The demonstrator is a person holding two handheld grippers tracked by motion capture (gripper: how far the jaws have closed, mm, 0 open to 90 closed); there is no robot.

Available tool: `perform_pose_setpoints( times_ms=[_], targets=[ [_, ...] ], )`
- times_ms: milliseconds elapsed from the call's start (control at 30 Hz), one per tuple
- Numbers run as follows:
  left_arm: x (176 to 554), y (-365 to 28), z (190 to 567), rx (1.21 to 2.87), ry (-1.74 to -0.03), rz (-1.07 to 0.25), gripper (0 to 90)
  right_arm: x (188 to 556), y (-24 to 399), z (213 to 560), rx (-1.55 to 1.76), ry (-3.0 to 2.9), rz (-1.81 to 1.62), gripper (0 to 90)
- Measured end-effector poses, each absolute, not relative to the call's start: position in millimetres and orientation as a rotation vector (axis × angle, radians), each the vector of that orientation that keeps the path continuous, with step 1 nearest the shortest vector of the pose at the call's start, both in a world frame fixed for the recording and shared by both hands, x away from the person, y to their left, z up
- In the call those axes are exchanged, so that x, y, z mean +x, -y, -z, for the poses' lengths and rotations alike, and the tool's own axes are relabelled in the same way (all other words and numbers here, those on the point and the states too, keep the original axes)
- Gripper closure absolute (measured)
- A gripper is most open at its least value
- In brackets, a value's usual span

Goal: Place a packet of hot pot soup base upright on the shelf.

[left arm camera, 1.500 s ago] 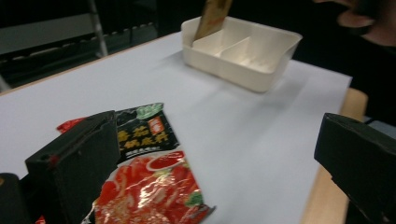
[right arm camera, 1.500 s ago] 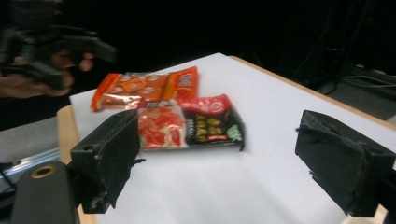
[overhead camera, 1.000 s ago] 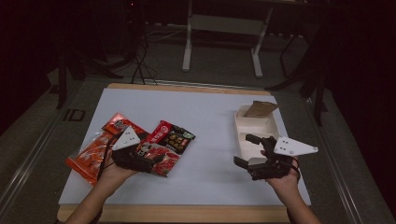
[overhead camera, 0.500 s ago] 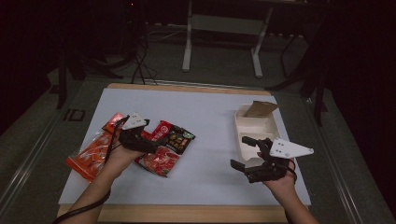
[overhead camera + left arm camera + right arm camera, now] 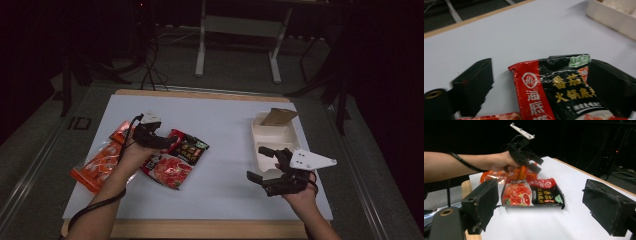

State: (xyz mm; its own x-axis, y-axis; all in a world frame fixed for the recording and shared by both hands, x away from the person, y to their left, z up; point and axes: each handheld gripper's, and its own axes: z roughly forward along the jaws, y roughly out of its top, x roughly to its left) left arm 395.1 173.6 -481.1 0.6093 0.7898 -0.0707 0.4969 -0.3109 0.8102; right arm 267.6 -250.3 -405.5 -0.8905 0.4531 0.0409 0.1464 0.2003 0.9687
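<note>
The left gripper point(image 5: 167, 143) hangs over the red-and-black sauce packet point(image 5: 176, 159), which lies flat on the white table top point(image 5: 220, 125), left of centre. In the left gripper view its jaws stand apart on either side of the packet's top edge, the pads not pressing on it; they have just been closing a little, with the packet's upper corner between them. An orange snack bag point(image 5: 100, 162) lies just to the left of the packet, partly under the person's left forearm, its outer corner near the table's left edge.

The right gripper point(image 5: 260, 164) hovers near the table's right front, jaws wide apart with nothing between them (the right gripper view looks through the gap at the packet well beyond). Its upper jaw reaches over the near end of the white tray point(image 5: 272, 137), which sits close to the right edge, with a brown paper piece point(image 5: 279, 117) at its far end.

Between packet and tray runs a broad bare strip of table, and the whole far half, up to the wooden rim point(image 5: 200, 93), is open too.
</note>
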Motion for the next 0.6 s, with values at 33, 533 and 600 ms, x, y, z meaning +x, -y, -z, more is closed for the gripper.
perform_pose_setpoints(
  times_ms=[33, 533, 600],
  targets=[
    [398, -174, 483, 1.986, -1.033, -0.44, 15.2, 267, 250, 406, 0.569, -2.225, -1.748, 13.3],
    [426, -165, 506, 2.073, -1.17, -0.417, 42.6, 269, 252, 408, 0.574, -2.244, -1.741, 13.7],
    [428, -165, 508, 2.082, -1.174, -0.403, 44.5, 269, 252, 409, 0.575, -2.249, -1.743, 13.7]
  ],
)
